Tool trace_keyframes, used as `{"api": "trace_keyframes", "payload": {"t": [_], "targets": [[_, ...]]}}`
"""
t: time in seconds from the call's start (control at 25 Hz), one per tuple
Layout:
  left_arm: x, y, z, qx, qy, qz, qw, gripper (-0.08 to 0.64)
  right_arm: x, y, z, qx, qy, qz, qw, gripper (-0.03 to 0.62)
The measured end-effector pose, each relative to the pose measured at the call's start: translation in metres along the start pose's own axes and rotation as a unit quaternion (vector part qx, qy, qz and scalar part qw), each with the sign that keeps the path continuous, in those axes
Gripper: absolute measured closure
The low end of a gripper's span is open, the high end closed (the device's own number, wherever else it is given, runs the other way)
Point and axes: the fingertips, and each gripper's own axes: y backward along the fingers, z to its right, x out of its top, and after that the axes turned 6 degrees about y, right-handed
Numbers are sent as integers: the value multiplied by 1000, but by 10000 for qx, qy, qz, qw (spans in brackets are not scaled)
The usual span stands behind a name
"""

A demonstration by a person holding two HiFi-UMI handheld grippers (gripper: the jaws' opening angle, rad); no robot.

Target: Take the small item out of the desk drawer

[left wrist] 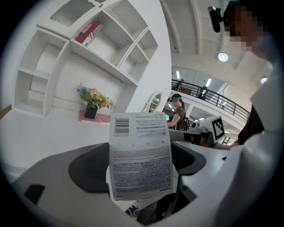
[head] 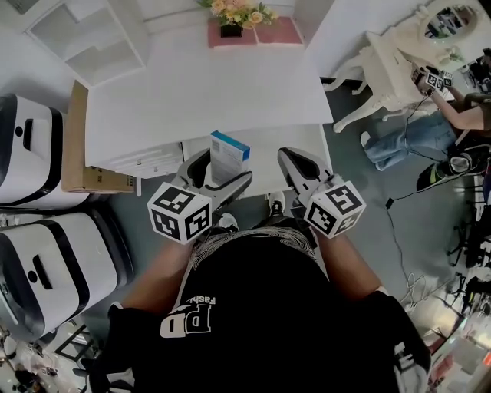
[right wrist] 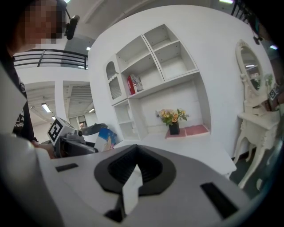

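My left tongs (head: 222, 178) are clamped on the small box (head: 229, 156), white with a blue edge. I hold it upright near the middle of the frame, over the front edge of the white surface (head: 199, 92). My right tongs (head: 301, 165) sit just to its right, pressed together. Flowers (head: 232, 11) and a pink mat (head: 278, 32) lie at the surface's far edge, top centre. A cardboard box (head: 77, 142) and two white cases (head: 34, 150) crowd the left side. A white dressing table (head: 391, 65) stands upper right.
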Motion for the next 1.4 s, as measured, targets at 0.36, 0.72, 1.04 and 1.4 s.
{"api": "trace_keyframes", "payload": {"t": [0.36,0.72,1.04,1.4], "targets": [[-9,15,10,-105,-185,15,9998,126,3,8,-29,117,236,138,9996,584],[-9,25,34,95,-198,369,9991,126,11,25,-23,273,302,289,9988,584],[-24,21,71,436,-104,595,9972,126,10,70,-9,493,428,334,9973,586],[-47,10,126,811,-103,725,9940,126,-12,142,-2,920,411,253,9946,586]]}}
